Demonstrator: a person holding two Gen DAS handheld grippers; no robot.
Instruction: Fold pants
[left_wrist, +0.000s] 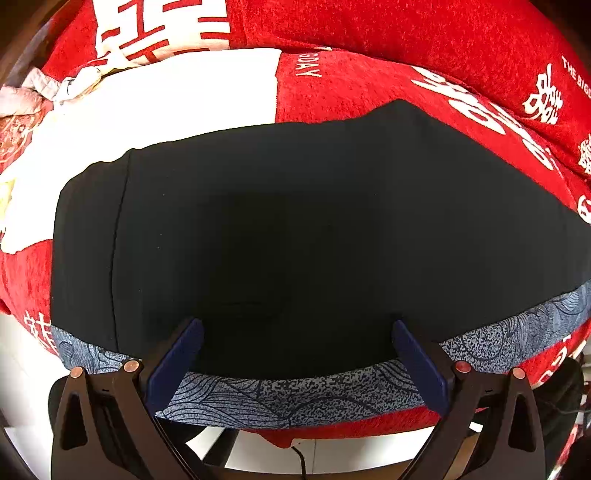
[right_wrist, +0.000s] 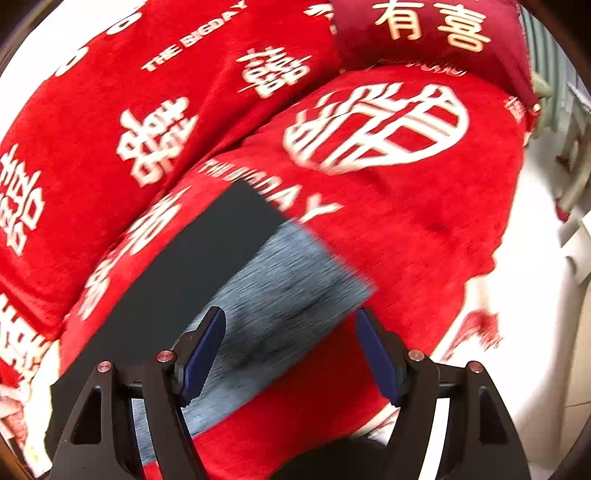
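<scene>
Dark navy pants (left_wrist: 295, 229) lie flat across a red bed cover, with a blue-grey patterned band (left_wrist: 295, 398) along their near edge. My left gripper (left_wrist: 297, 332) is open, its blue fingers (left_wrist: 177, 362) spread just above the near edge of the pants, holding nothing. In the right wrist view the pants (right_wrist: 192, 266) show as a dark strip ending in the blurred blue-grey band (right_wrist: 288, 295). My right gripper (right_wrist: 290, 332) is open above that band end, empty.
The red cover (right_wrist: 406, 229) with white characters drapes over the bed. A white panel (left_wrist: 166, 103) and crumpled pale cloth (left_wrist: 44, 88) lie at the far left. A red pillow (right_wrist: 436, 33) sits at the back. White floor (right_wrist: 535, 295) lies to the right.
</scene>
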